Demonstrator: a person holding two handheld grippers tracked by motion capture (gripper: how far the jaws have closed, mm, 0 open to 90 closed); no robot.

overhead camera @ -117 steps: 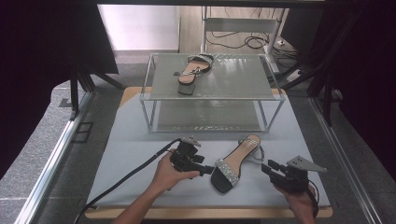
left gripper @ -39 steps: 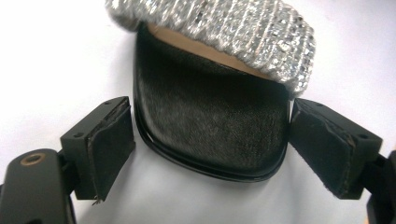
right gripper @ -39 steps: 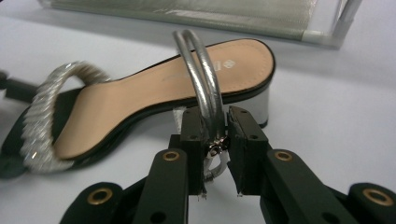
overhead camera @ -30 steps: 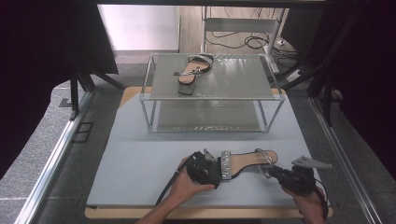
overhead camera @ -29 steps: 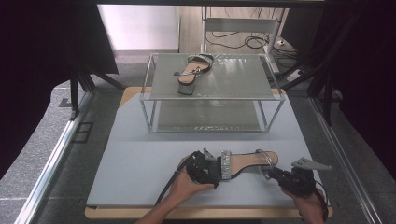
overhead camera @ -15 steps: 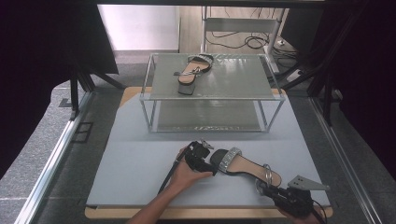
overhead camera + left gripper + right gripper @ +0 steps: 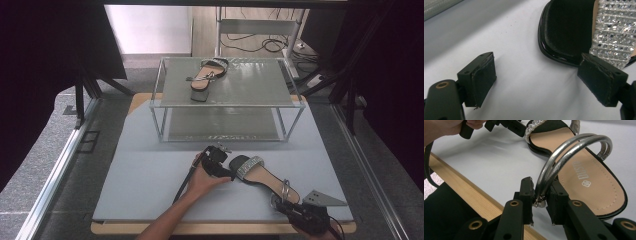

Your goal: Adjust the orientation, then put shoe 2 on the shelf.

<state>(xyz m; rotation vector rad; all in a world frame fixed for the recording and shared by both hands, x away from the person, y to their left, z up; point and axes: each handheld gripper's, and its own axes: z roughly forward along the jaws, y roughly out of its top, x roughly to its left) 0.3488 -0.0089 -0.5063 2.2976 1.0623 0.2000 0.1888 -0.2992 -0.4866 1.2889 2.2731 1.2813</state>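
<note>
While the right claw (image 7: 540,203) clenched the sandal (image 7: 265,177) strap (image 7: 564,157), the left claw (image 7: 536,82) was released; next probably a lift to the shelf (image 7: 227,102).

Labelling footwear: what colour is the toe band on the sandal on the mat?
Silver, covered in sparkly stones, on the sandal; toe band shows best in the left gripper view.

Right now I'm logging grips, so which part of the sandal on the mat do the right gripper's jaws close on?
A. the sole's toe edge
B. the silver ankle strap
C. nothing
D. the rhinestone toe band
B: in the right gripper view, the right gripper pinches the silver ankle strap of the sandal.
</note>
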